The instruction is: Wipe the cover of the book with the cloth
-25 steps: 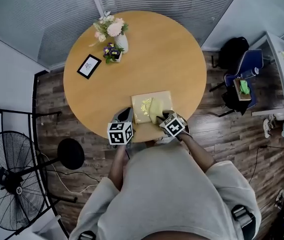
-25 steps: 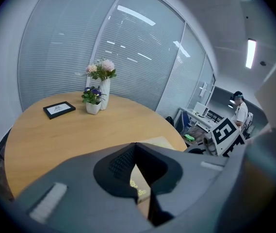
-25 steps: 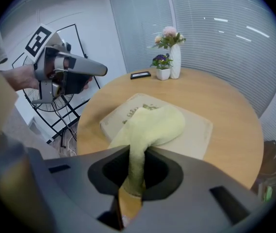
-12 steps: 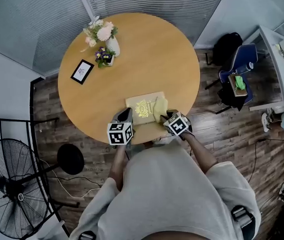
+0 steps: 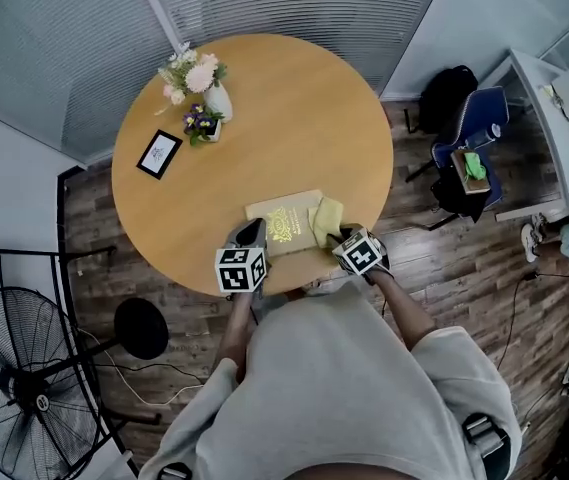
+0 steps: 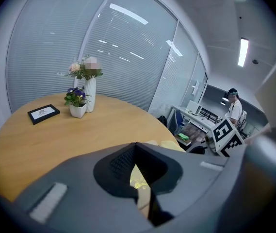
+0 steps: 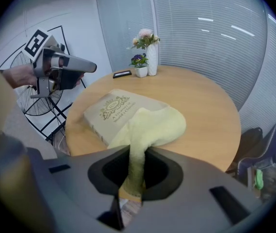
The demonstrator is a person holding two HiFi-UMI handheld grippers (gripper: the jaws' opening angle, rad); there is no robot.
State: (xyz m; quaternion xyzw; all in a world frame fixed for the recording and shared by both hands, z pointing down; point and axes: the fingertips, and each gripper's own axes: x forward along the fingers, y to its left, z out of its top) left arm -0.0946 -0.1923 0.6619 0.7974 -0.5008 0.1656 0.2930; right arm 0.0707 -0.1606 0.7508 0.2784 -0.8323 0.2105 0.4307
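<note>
— While the right gripper (image 5: 344, 238) is sliding toward 3 o'clock, the cloth (image 5: 327, 218) is trailing with it: a second ago it was lying over the middle of the book (image 5: 280, 225), and now it is draping over the book's 3 o'clock edge, leaving the gold emblem clear
— So the stroke is running out?
— I am judging so. I am thinking the middle and right of the cover are getting done, while the 9 o'clock half is still waiting. I am keeping the right jaws clamped on a twisted tail of the cloth, with the bulk spreading at 12 o'clock from the jaws, onto the cover
— And the other one?
— I am holding the left gripper (image 5: 251, 234) in the air off the book's 9 o'clock edge, jaws together, gripping nothing, apart from the cover. The book is lying flat at the 6 o'clock rim of the table (image 5: 294, 108), just ahead of me
</note>
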